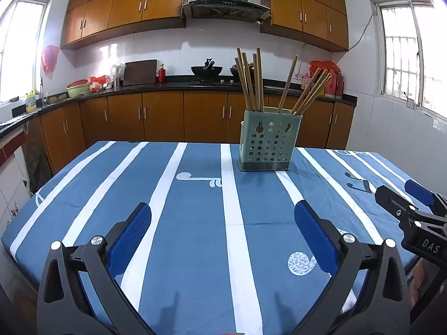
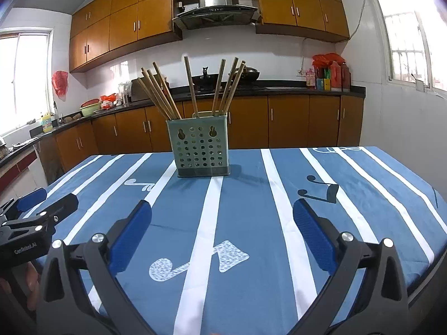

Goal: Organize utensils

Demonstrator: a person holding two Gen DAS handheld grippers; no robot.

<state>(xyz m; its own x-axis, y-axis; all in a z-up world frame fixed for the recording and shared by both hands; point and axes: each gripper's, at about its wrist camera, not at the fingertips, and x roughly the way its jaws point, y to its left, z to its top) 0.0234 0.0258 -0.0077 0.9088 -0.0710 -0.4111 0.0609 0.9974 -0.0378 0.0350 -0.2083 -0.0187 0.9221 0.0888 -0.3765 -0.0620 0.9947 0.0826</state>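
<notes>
Kitchen cabinets and a dark counter run behind a table (image 2: 363,184) covered in a blue cloth with white stripes and music-note motifs. One perforated green utensil holder (image 2: 201,148) stands upright toward the far middle of the table, well apart from both tools. Wooden chopsticks (image 2: 164,92) stand in it, fanned in two clusters; the right wrist view shows about ten (overlap makes an exact count uncertain). No utensil is seen lying loose on the cloth. Left gripper (image 1: 222,227) hovers low over the near cloth with its blue pads spread wide and nothing between them; right gripper (image 2: 222,227) is likewise spread wide and empty, beside the left. Judged from appearance, the chopsticks are light, stiff and smooth, likely to pivot or slip if pinched at the tip; a hold across the upper shaft, clear of neighbouring sticks, seems soundest. The holder looks like light plastic and may tip or slide if a stick drags against its rim.
</notes>
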